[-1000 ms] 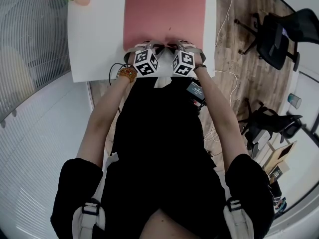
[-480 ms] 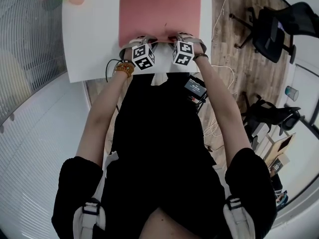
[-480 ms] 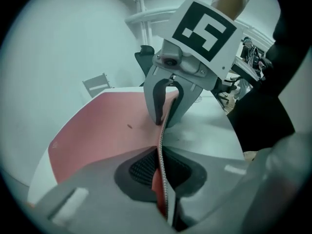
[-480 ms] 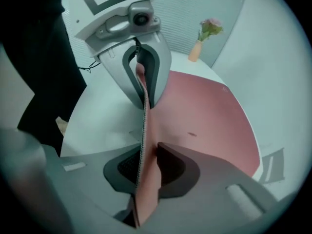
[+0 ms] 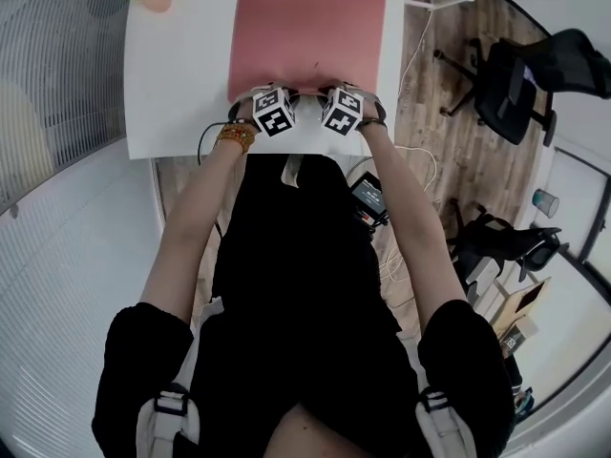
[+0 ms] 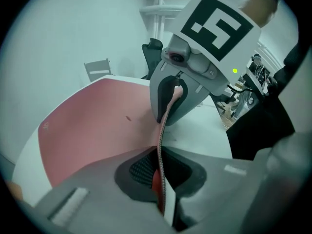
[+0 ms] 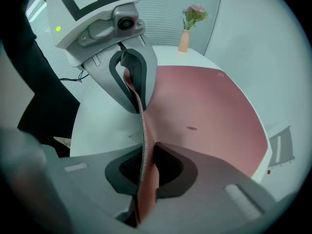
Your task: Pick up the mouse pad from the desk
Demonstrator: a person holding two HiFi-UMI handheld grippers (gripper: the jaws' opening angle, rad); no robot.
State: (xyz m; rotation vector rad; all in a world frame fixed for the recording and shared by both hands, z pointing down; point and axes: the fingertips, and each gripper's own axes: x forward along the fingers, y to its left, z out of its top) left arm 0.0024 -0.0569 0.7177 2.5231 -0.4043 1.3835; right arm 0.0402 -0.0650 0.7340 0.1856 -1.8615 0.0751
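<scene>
Since the earlier frames little has been shifted: both grippers are kept at the near edge of the mouse pad point(image 5: 310, 27), and only the right jaws have just been closing again, with the pad's edge between them. On the left, the left gripper point(image 6: 161, 172) is clamped on that edge, which is pinched upright between its pads. Beyond its tips the edge is drawn up as a thin ridge that runs straight across to the right gripper point(image 7: 144, 172), whose jaws are likewise pressed shut on the pad. The grasp can therefore be judged as made at both ends, while the lift itself is not yet done: ahead of both claws the rest of the pad is seen lying flat on the white desk point(image 5: 181, 74). The pad is shown as a large, thin, limp pink sheet with a stitched rim, a darker underside and one small dark speck on top.
</scene>
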